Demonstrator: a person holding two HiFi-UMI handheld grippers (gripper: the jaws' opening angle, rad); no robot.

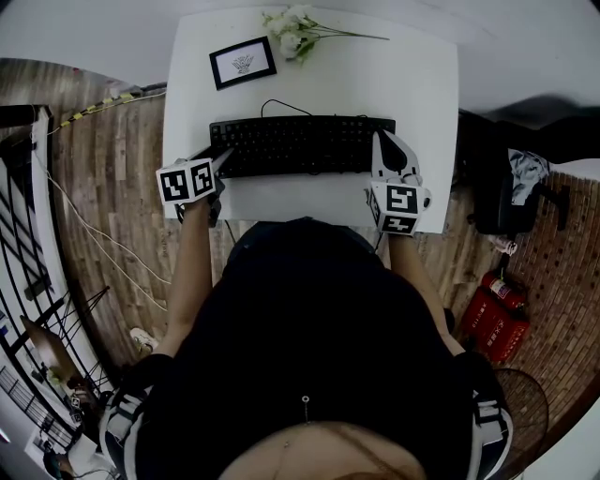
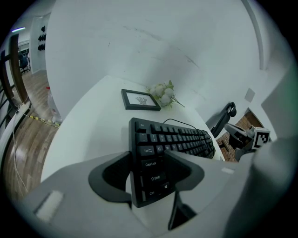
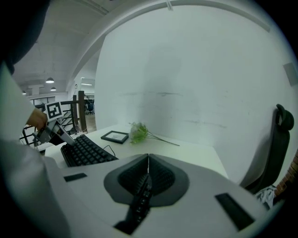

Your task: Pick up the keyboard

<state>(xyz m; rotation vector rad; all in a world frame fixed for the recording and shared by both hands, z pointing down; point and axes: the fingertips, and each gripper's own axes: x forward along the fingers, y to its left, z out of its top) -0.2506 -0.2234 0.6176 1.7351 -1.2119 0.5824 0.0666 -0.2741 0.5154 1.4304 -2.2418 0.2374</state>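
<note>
**Keyboard: both grippers at its ends, still flat on the table**

Left gripper: jaws stand wide, astride the left end of the black full-size keyboard. In the left gripper view one dark ribbed pad sits against the keyboard's outer edge. The other pad lies over the Caps Lock/Shift keys, so the pads meet it on both sides. In the head view this left gripper is at the keyboard's near-left corner, pointing steeply down.

Right gripper: the right gripper view shows both pads flat together, no gap at the tips. A thin dark bumpy strip shows in the slit below the pads; can't tell what it is. In the head view the right gripper lies over the right end of the keyboard, angled more shallowly than the left.

The keyboard lies across the middle of the white rectangular table, long side toward the person. Its thin black cable loops off the back edge.

Behind it, near the far edge, is a small black-framed picture lying flat. Just to the picture's right is a bunch of white flowers with green stems, also lying flat. Both are well apart from the keyboard.
</note>
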